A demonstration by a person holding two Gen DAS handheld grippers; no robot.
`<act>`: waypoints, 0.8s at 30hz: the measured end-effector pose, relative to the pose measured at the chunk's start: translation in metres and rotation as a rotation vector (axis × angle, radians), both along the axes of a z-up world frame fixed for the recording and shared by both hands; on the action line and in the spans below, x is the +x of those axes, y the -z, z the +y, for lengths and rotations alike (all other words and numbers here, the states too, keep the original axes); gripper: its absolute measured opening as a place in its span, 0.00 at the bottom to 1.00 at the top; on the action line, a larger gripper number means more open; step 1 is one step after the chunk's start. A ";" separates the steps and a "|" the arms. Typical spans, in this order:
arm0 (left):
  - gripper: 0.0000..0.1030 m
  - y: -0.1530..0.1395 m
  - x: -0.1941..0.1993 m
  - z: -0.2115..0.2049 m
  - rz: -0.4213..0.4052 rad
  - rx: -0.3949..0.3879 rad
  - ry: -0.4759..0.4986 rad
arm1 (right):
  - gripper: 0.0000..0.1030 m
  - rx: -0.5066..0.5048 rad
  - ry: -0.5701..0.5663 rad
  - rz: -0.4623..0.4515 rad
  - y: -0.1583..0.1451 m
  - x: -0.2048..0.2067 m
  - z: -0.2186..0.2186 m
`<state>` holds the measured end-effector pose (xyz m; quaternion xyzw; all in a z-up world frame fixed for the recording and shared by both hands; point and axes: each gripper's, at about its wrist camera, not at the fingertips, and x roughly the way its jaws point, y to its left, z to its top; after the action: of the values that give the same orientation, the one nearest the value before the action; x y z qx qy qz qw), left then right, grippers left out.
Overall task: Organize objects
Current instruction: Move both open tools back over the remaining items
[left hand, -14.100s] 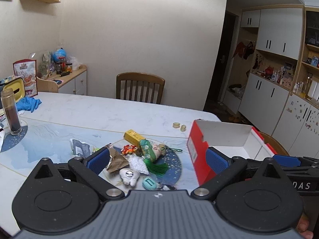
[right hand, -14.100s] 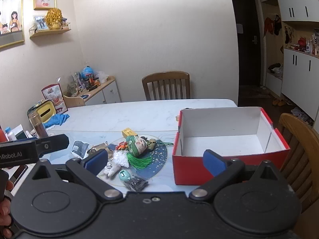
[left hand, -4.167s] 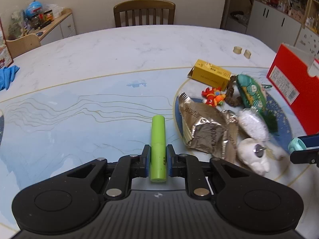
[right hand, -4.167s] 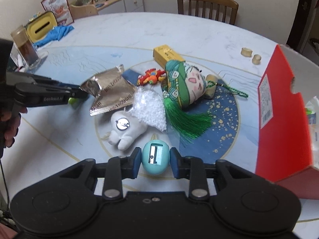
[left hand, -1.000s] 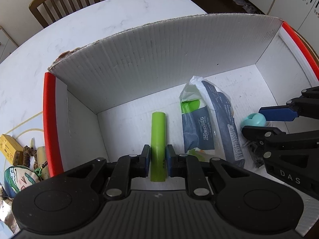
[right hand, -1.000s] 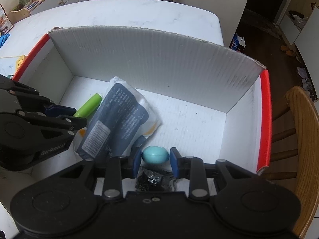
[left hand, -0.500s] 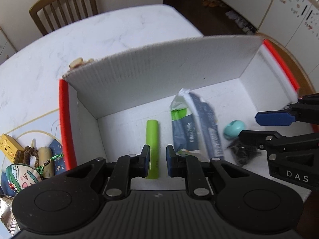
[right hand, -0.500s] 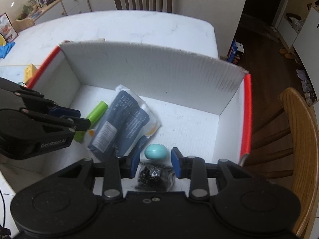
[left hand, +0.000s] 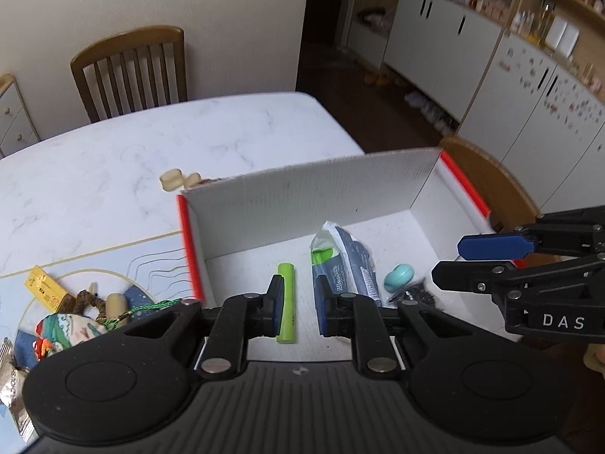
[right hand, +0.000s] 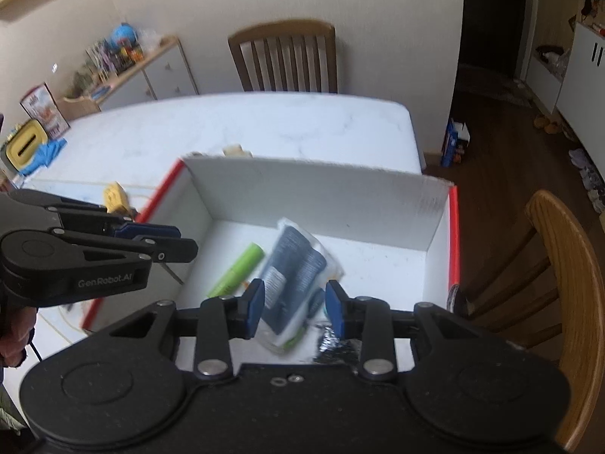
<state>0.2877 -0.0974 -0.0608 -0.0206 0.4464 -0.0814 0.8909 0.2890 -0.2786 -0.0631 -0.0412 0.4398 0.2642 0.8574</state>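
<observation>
The red box with white inner walls stands on the table. On its floor lie a green tube, a blue-and-white packet, a teal sharpener and a black bundle. My left gripper hovers above the box's near side. Its jaws are drawn close with only a narrow gap and hold nothing. My right gripper stands open and empty above the packet. From the left wrist view, the right gripper is over the box's right end. The right wrist view has the green tube but not the sharpener.
Left of the box lie a yellow carton, a green-hatted doll and a foil packet. Two small cork rounds sit behind the box. One wooden chair stands at the table's far side, another by the box's right end.
Both grippers have lifted up and back from the box floor. The green tube has left the left jaws and lies on the floor. The right jaws have widened, leaving the sharpener below.
</observation>
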 end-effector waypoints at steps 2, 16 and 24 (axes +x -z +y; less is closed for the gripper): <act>0.16 -0.005 -0.008 0.008 -0.023 -0.007 -0.002 | 0.34 0.012 0.003 -0.017 -0.007 -0.008 0.002; 0.53 -0.030 -0.069 0.072 -0.161 -0.026 -0.064 | 0.62 0.057 0.029 -0.126 -0.027 -0.057 0.033; 0.72 -0.037 -0.105 0.124 -0.220 -0.024 -0.110 | 0.75 0.098 0.019 -0.150 -0.035 -0.082 0.068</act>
<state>0.1830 0.0263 -0.0240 -0.0469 0.3432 -0.0394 0.9373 0.2070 -0.2105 -0.0283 -0.0149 0.3612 0.2733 0.8914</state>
